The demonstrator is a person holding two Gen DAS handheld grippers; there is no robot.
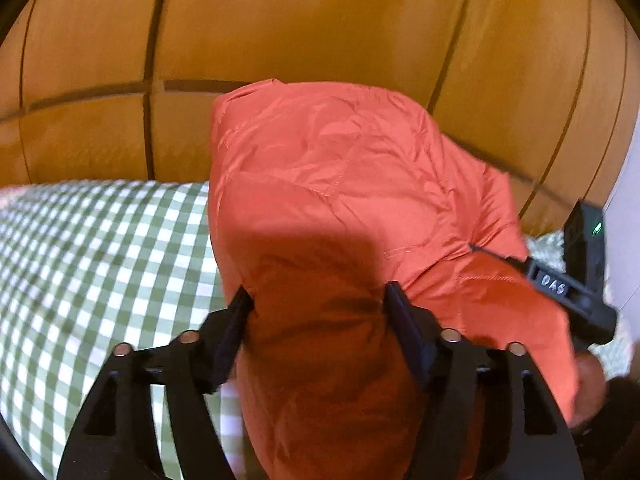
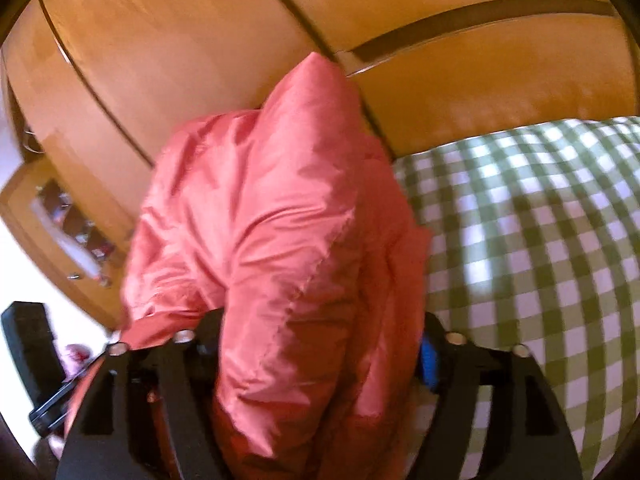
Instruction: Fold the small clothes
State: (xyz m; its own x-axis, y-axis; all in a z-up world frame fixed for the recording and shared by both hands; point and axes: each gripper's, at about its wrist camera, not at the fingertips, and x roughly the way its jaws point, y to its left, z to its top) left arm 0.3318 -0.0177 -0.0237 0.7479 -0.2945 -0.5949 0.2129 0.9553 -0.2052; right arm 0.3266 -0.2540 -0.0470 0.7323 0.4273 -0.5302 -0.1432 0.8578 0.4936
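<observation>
Puffy orange quilted jacket [image 1: 340, 184] held up off green-and-white checked bed cover [image 1: 100, 264], left gripper [image 1: 316, 308] and right gripper [image 2: 320, 332] fingers wide, each clamping jacket bulk, wooden wardrobe doors [image 1: 280, 20] close behind

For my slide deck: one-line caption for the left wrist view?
Left gripper clamps bunched orange garment above green checked cloth, wooden panels behind.

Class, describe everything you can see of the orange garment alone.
The orange garment is a puffy, quilted piece of smooth, slightly shiny fabric with stitched seams and many wrinkles. It is bunched and lifted above the green-checked cloth, in front of wooden cupboard doors. The left gripper and right gripper each have a thick fold between their fingers.
</observation>
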